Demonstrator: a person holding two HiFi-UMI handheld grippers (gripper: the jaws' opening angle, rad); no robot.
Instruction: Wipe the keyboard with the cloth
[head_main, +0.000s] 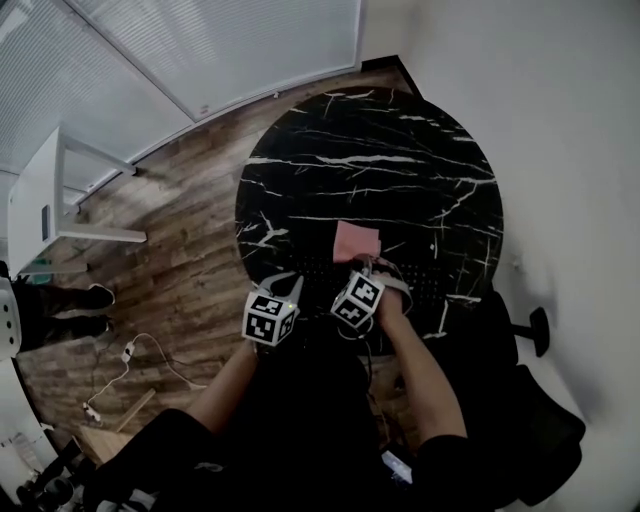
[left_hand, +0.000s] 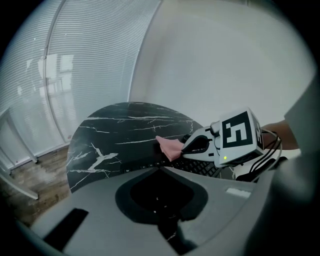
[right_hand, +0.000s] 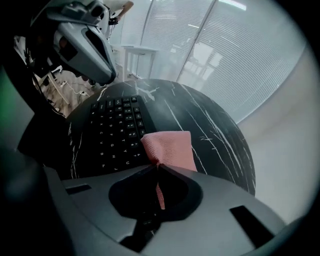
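Observation:
A black keyboard (right_hand: 117, 131) lies near the front edge of a round black marble table (head_main: 400, 150). My right gripper (right_hand: 158, 165) is shut on the near edge of a pink cloth (right_hand: 169, 146), which drapes over the keyboard's right end and onto the table. In the head view the pink cloth (head_main: 356, 241) shows just beyond the right gripper (head_main: 362, 268). My left gripper (left_hand: 159, 169) hovers over the keyboard's (left_hand: 196, 168) left part, jaws closed together with nothing between them. It stands close beside the right gripper (left_hand: 200, 145), to its left.
The table has white veins and a curved rim; wooden floor (head_main: 180, 270) lies to its left. A white desk (head_main: 50, 200) stands at the far left, by blinds. A black chair base (head_main: 530, 330) is at the right. Cables (head_main: 120, 370) trail on the floor.

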